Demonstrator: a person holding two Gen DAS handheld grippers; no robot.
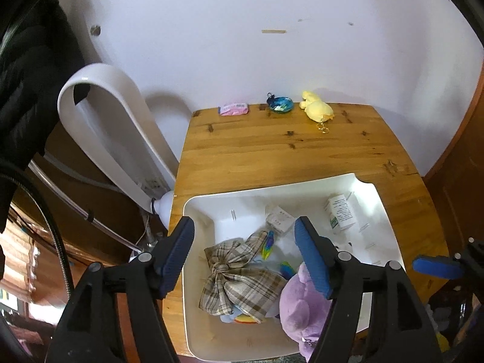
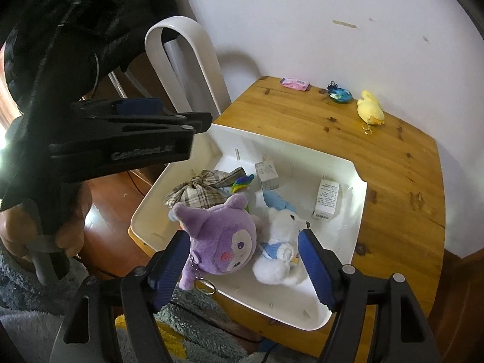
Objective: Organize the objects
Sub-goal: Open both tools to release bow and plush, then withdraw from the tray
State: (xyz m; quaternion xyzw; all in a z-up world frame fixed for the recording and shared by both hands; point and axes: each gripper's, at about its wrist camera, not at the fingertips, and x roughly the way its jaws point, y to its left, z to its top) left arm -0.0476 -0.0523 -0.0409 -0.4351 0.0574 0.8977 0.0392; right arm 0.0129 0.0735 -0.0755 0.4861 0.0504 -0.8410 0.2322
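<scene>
Both sets of jaws hang wide and empty over the white bin (image 2: 357,181) on the near table (image 2: 393,157), while the yellow plush (image 2: 370,109) waits far right, nearer the right gripper (image 2: 243,264).

Purple plush (image 2: 224,242), plaid bow (image 1: 239,275)

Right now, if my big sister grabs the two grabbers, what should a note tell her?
Left gripper: open, empty, above the plaid bow.
Right gripper: open, empty, over the purple plush and white plush.
Done: bow, both plushies and two small boxes lie in the white bin.
Left: pink packet, blue dish and yellow plush wait by the wall on the table.
</scene>
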